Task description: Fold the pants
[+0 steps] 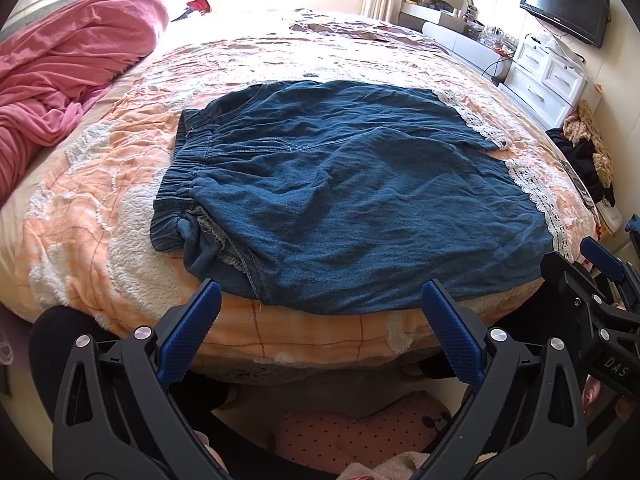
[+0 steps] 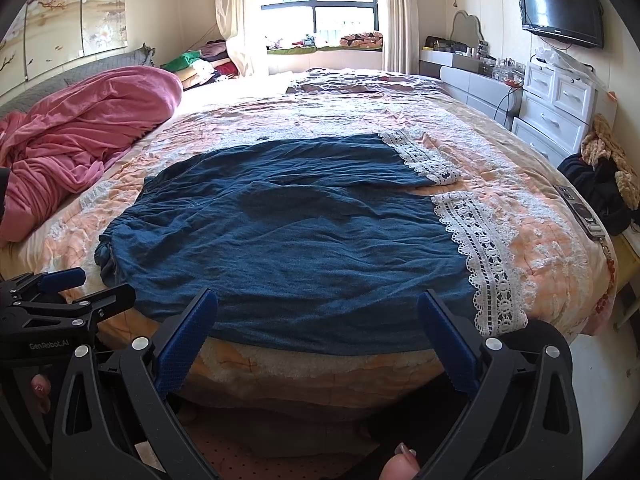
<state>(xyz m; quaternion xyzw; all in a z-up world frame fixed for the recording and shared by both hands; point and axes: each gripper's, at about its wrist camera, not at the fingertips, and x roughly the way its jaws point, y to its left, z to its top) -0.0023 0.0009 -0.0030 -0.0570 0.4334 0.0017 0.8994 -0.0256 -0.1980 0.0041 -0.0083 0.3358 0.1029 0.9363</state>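
Dark blue pants [image 1: 340, 184] lie spread flat on the bed, elastic waistband at the left, both legs running right to white lace hems [image 1: 536, 200]. They also fill the middle of the right wrist view [image 2: 288, 240], lace hems [image 2: 484, 248] at the right. My left gripper [image 1: 320, 300] is open and empty, held just short of the pants' near edge by the waist end. My right gripper [image 2: 316, 312] is open and empty at the near edge of the front leg. Each gripper shows at the side of the other's view.
The pants lie on an orange and white quilt [image 1: 100, 200]. A pink blanket [image 1: 68, 68] is heaped at the left. White drawers [image 2: 556, 108], a wall television [image 2: 560, 4] and a clothes pile [image 2: 604, 176] stand at the right. A phone [image 2: 580, 212] lies near the bed's right edge.
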